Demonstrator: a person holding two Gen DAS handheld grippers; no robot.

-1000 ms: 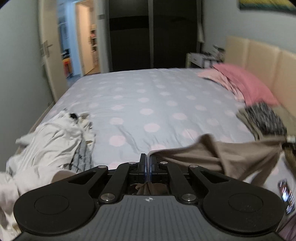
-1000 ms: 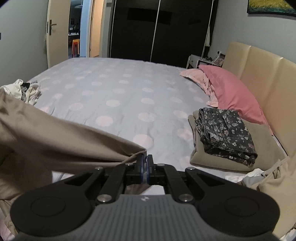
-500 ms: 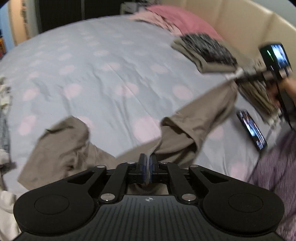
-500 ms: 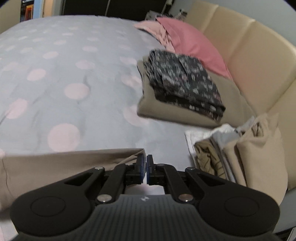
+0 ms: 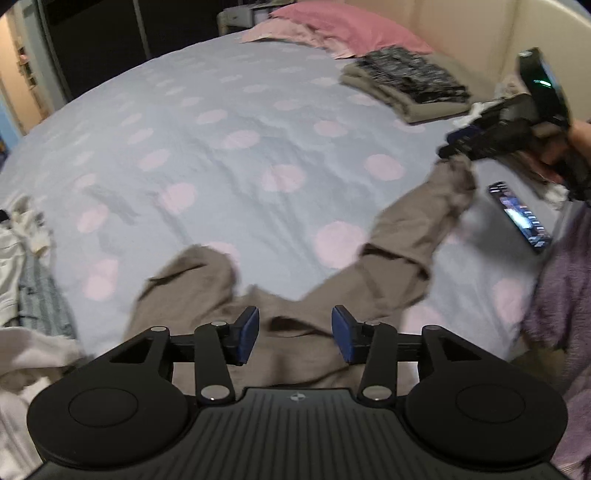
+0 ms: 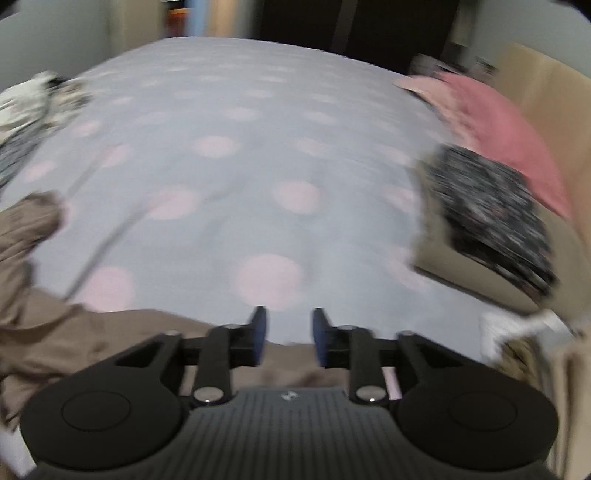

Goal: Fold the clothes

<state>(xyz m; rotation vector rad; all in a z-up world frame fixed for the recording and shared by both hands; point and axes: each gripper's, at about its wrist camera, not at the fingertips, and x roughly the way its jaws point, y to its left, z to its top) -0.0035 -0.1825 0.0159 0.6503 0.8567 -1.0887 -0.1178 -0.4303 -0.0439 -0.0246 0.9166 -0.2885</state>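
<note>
Taupe garment (image 5: pixel 399 236): lies crumpled on the near part of the bed, stretching from below the left gripper across to the right gripper.
Left gripper (image 5: pixel 294 334): jaws have just been opening and stand apart; the cloth lies under the gap, no pad pressing on it.
Right gripper (image 6: pixel 287 336): jaws have just been opening and stand apart above the garment's edge, nothing clamped.
Garment edges: one end bunched at the left, the other rising in a ridge toward the right gripper.
Open room: the middle and far bedspread (image 5: pixel 221 147) lie bare.
Left margin: a pile of white clothes (image 5: pixel 14 266).
Right margin: a folded stack (image 5: pixel 406 81) near the pink pillow (image 5: pixel 343 29), a phone (image 5: pixel 521 218) beside the garment.
Room: beige headboard (image 6: pixel 546 103), dark wardrobe behind.
</note>
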